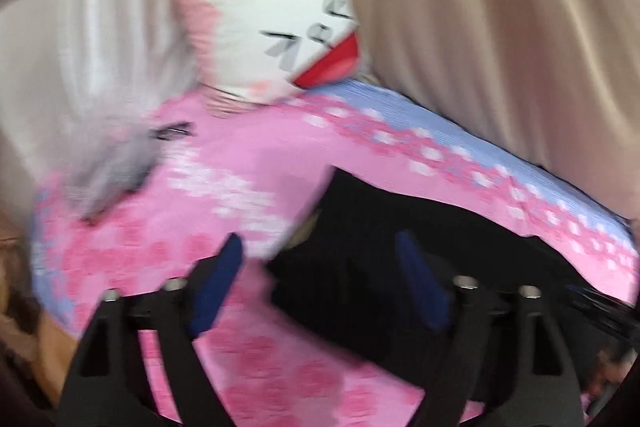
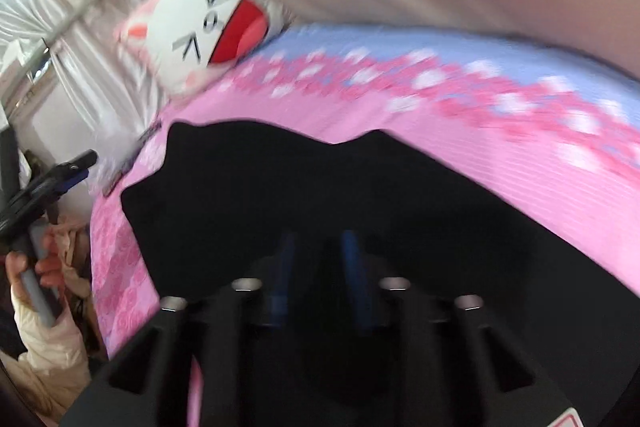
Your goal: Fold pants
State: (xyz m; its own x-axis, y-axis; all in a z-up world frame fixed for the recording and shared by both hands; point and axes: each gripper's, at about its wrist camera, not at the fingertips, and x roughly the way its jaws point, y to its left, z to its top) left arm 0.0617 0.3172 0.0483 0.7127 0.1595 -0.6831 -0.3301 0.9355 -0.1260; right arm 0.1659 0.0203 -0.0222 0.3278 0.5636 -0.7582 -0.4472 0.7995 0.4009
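**Two hand-held grippers over pants on bed**

Black pants are lying on the pink bedspread, near a cat pillow. Left hand-held gripper is hovering wide, nothing between the pads. Right hand-held gripper is sitting narrow over the dark cloth; grip unclear through blur.

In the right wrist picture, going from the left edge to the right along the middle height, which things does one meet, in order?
Left gripper, black with blue pads, held up in a hand → pink flowered bed cover → black pants lying on the cover → the same pink cover again, with its light blue band further back.
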